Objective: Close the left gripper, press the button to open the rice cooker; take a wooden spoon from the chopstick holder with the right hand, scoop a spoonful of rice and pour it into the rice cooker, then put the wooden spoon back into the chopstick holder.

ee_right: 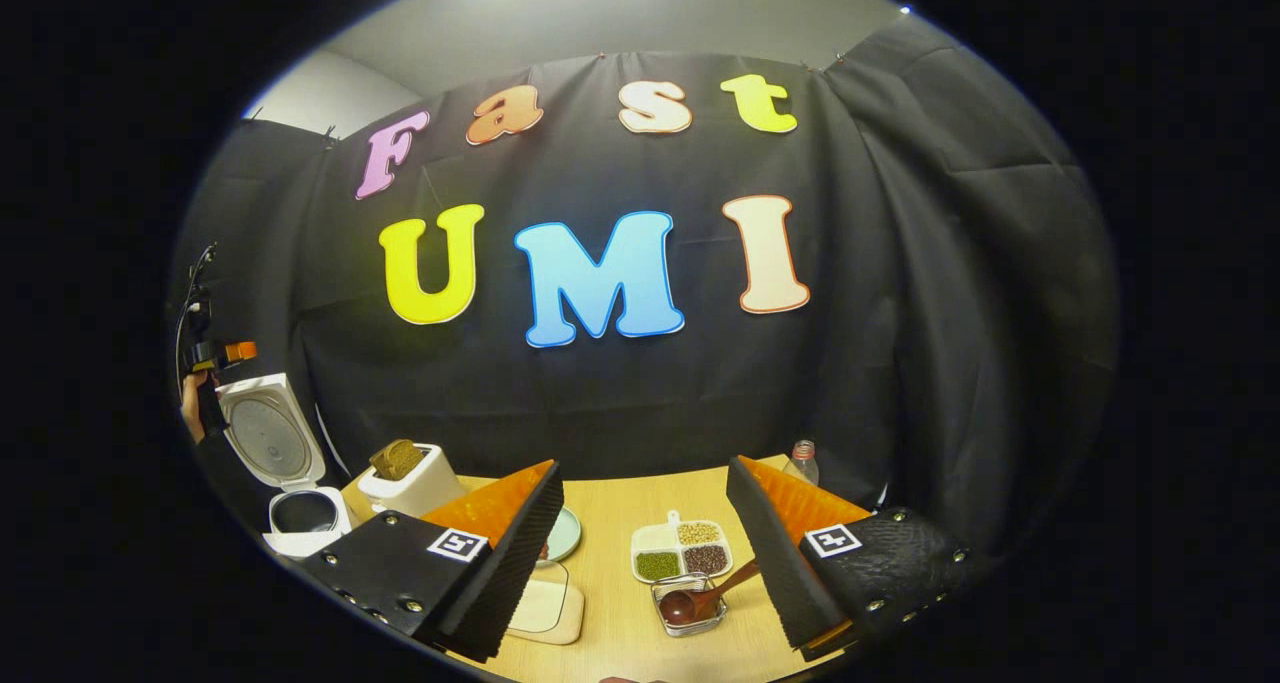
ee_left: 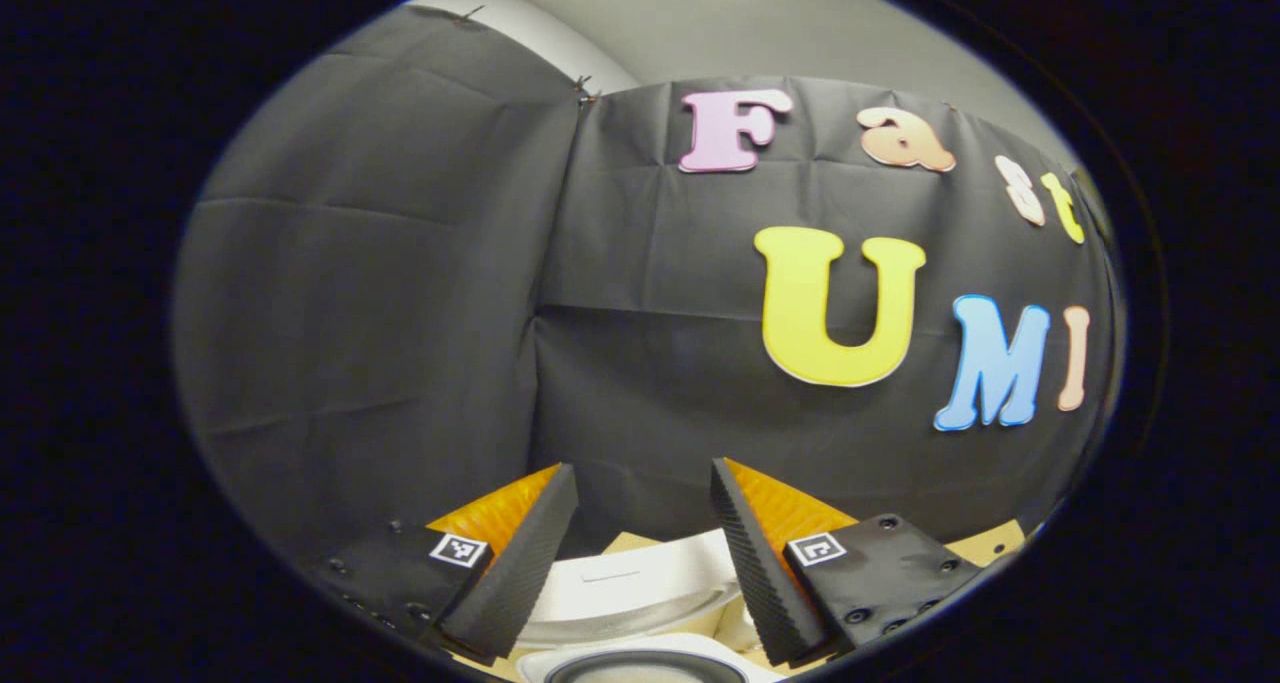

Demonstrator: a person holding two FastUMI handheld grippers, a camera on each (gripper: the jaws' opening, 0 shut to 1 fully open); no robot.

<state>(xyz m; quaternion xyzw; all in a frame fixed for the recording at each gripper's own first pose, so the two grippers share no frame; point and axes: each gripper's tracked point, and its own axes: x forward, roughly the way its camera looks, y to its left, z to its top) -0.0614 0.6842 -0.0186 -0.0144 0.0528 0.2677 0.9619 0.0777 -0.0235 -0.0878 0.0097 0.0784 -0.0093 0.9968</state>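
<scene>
Left gripper (ee_left: 640,553): jaws apart, nothing between; held above the rice cooker (ee_left: 640,603), whose raised white lid and dark pot rim sit just below/ahead between the fingers. Booth cloth fills the rest ahead; open air on both sides

Right gripper (ee_right: 645,553): jaws apart, empty, hovering over the wooden table (ee_right: 620,623) w/ free gap beneath. Table's far edge meets the cloth wall ahead

Items rel. to right gripper:
- chopstick holder (ee_right: 688,603): wire basket, just below/ahead, near right finger; wooden spoon (ee_right: 700,595) lies in it, handle slanting up-right toward that finger
- divided dish (ee_right: 682,550): white, three grain lots, just beyond holder
- bottle (ee_right: 802,461): far right, by wall
- green plate (ee_right: 562,535) & board (ee_right: 545,603): beside left finger, partly hidden
- toaster (ee_right: 410,478) w/ bread: far left
- rice cooker: lid up, farther left at table edge; other gripper & a hand (ee_right: 190,403) above it
</scene>
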